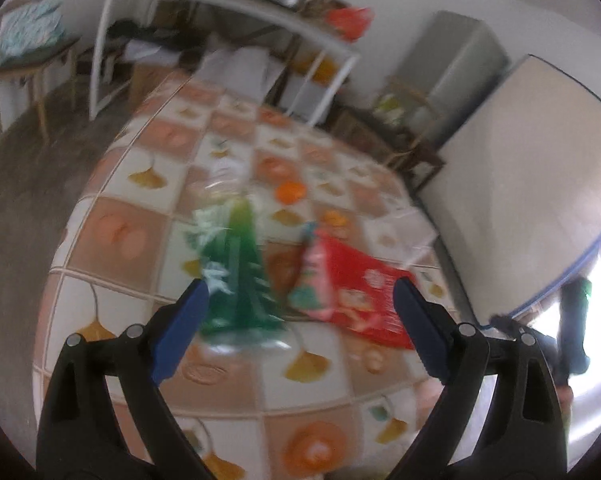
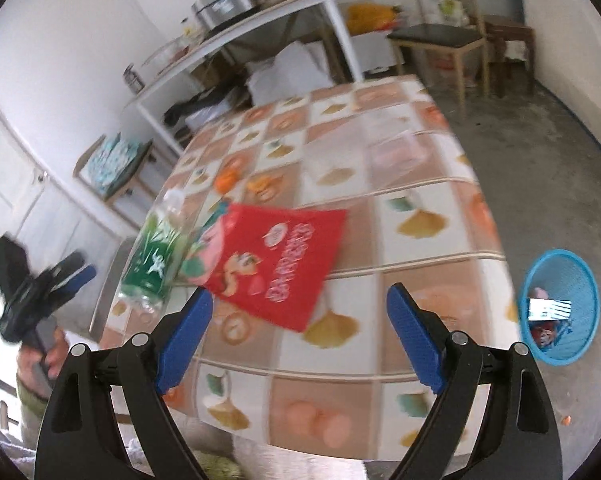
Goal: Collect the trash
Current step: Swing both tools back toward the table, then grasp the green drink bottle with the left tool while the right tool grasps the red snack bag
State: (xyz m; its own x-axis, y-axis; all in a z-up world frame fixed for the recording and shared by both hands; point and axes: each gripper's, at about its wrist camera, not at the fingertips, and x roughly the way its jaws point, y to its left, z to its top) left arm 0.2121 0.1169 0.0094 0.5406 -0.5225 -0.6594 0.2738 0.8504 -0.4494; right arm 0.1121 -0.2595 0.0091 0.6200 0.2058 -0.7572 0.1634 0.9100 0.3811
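Red snack bag — flat, glossy, cartoon-printed

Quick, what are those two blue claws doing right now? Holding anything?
Left gripper: open, holding nothing; the green bottle lies between its fingers, untouched.
Right gripper: open, holding nothing, above the red bag.

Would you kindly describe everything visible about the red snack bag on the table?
The red snack bag is a flat, glossy plastic-looking packet with white lettering and a cartoon figure. It lies face up on the checked tablecloth, set at an angle. A smaller pink and green packet overlaps its corner nearest the plastic bottle. Neither gripper touches it. Blur hides finer print.
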